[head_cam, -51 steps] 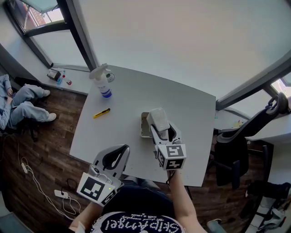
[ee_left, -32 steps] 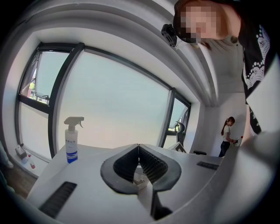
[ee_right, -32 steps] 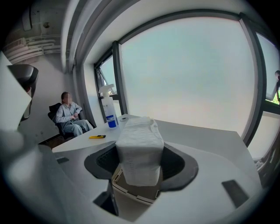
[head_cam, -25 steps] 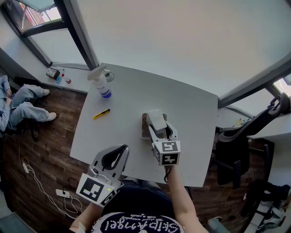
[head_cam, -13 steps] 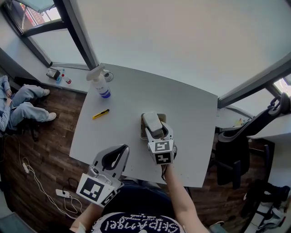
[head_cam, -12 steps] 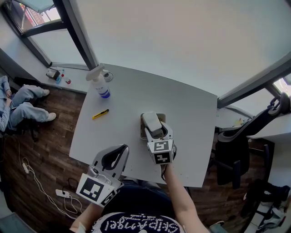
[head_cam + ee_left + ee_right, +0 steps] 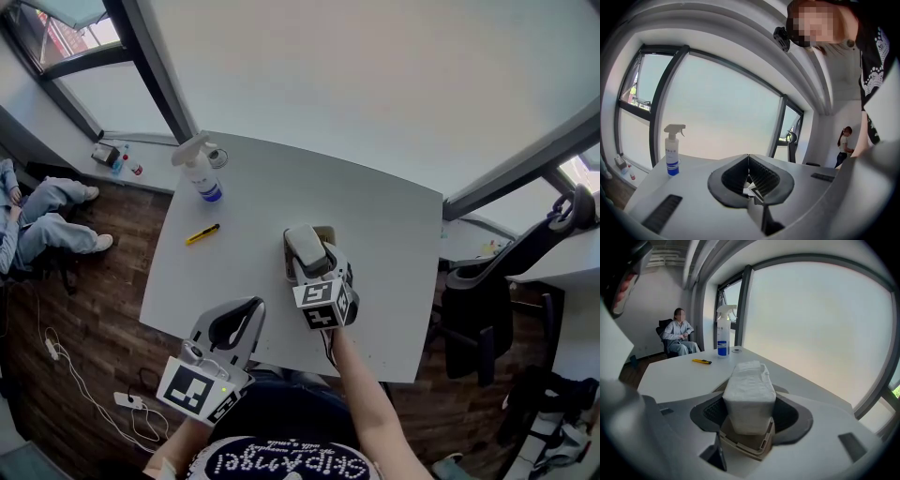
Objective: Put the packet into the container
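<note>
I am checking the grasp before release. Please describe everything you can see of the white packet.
The packet is a white, soft-looking rectangular block in crinkled wrapping. The right gripper holds it by its long sides, jaws pressed against it. It points away from the gripper, directly over the beige container on the grey table. Whether its underside touches the container cannot be told.

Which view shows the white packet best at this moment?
The right gripper view: the packet fills the centre, clamped between the jaws above the container. The head view shows only its top, small and distant; the left gripper view misses it.
</note>
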The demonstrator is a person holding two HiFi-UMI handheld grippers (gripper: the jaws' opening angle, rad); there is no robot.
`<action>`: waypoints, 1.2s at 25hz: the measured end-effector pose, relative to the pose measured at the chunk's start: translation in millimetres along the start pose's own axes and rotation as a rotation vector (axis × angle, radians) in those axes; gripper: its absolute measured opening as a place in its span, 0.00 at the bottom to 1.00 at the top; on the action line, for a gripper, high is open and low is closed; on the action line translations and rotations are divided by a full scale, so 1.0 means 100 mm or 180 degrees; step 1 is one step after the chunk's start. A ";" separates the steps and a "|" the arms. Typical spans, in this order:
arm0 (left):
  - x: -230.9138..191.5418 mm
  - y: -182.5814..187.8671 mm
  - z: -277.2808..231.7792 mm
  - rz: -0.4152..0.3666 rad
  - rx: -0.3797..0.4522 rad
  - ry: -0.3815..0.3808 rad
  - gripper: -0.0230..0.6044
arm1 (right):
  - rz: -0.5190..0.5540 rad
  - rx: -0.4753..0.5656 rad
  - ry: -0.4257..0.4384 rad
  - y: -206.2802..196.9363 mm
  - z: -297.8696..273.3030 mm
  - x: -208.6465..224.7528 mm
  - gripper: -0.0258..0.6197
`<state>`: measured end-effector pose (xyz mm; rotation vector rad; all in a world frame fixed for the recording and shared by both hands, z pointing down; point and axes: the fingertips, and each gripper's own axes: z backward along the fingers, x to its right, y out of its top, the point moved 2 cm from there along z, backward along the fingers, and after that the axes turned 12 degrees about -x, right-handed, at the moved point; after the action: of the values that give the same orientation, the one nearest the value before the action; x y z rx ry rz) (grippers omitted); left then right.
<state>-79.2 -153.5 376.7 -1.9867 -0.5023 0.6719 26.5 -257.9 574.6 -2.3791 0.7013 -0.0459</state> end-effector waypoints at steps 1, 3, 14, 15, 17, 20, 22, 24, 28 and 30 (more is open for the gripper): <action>0.01 0.00 0.00 -0.0002 0.0002 0.0000 0.05 | 0.0053 0.0008 -0.0018 -0.01 0.00 -0.01 0.46; 0.01 0.01 0.01 -0.0004 0.0006 0.0006 0.05 | 0.0197 -0.0008 -0.0059 -0.03 0.00 -0.05 0.46; 0.01 -0.02 0.02 0.0006 -0.0013 0.0024 0.05 | 0.0161 -0.0079 -0.0075 -0.08 0.01 -0.06 0.46; 0.02 -0.02 0.03 0.0006 -0.0010 0.0023 0.05 | 0.0099 -0.0072 -0.0058 -0.09 0.02 -0.05 0.46; 0.02 -0.01 0.03 0.0004 -0.0003 0.0022 0.05 | -0.0037 -0.0051 -0.0021 -0.10 0.05 -0.04 0.46; 0.02 -0.02 0.03 0.0000 0.0003 0.0014 0.05 | -0.0148 -0.0018 0.0000 -0.12 0.08 -0.02 0.46; 0.02 -0.02 0.03 -0.0005 0.0004 0.0004 0.05 | -0.0164 0.0014 -0.0001 -0.10 0.12 -0.01 0.46; 0.04 -0.01 0.03 -0.0008 0.0012 -0.0007 0.05 | -0.0182 0.0061 0.0006 -0.06 0.15 0.00 0.46; 0.07 0.00 0.03 -0.0016 0.0031 -0.0020 0.05 | -0.0237 0.0147 0.0024 0.02 0.21 0.02 0.46; 0.08 0.00 0.04 -0.0021 0.0035 -0.0018 0.05 | -0.0241 0.0185 0.0012 0.05 0.25 0.04 0.46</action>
<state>-75.8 -146.4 373.2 -1.9725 -0.5073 0.6749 32.2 -248.5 550.9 -2.3496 0.6033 -0.1018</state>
